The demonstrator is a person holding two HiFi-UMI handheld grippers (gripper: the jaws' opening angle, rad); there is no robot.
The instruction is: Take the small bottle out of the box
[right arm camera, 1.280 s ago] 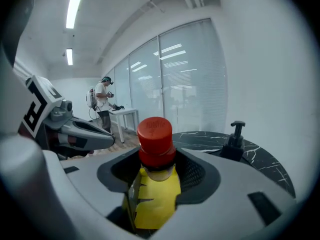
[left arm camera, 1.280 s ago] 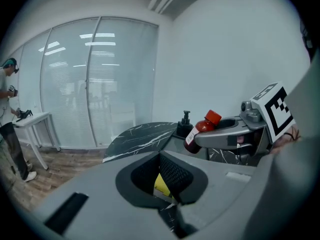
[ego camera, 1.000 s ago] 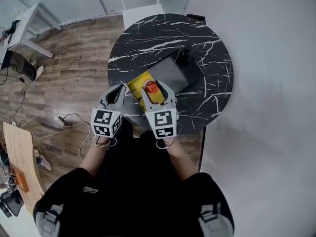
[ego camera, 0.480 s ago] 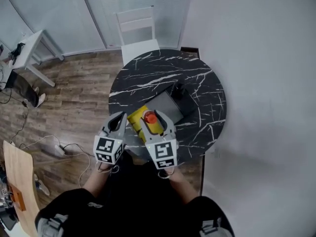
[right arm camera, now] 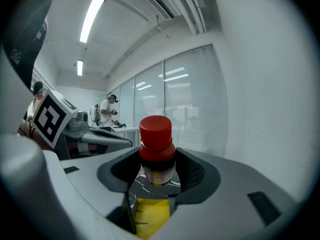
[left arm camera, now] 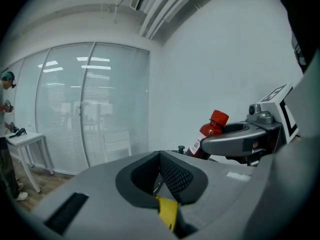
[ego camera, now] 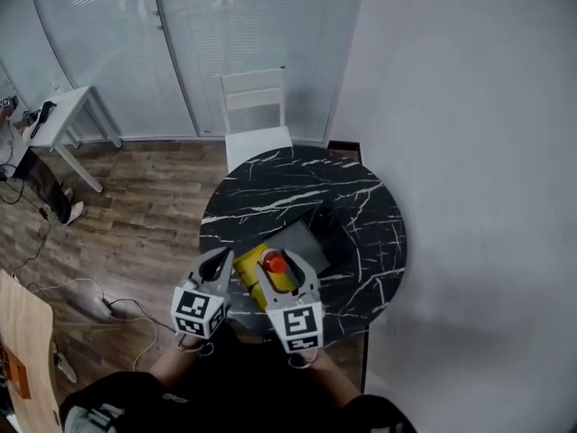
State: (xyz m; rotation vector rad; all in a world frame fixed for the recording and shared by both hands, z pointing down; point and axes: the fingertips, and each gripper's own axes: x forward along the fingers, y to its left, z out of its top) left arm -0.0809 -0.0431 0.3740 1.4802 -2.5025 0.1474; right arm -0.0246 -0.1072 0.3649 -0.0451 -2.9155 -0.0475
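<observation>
A small bottle with a red cap (ego camera: 276,262) stands upright between the fingers of my right gripper (ego camera: 281,271), which is shut on its neck (right arm camera: 156,161). Just under it lies the yellow box (ego camera: 251,272), at the near edge of the round black marble table (ego camera: 361,224). My left gripper (ego camera: 219,262) sits at the box's left corner. Its jaws are together, with a yellow strip of the box (left arm camera: 167,211) showing between them. In the left gripper view, the bottle (left arm camera: 209,131) stands to the right in the other gripper.
A dark grey flat case (ego camera: 311,238) lies behind the yellow box, with a small black object at its far end. A white chair (ego camera: 257,115) stands beyond the table. A plain wall runs along the right, and a white desk (ego camera: 56,114) is far left.
The head view has risen and tilted up, so the table sits lower and smaller and the glass wall shows. Both grippers keep their places at the box, bottle still held.
</observation>
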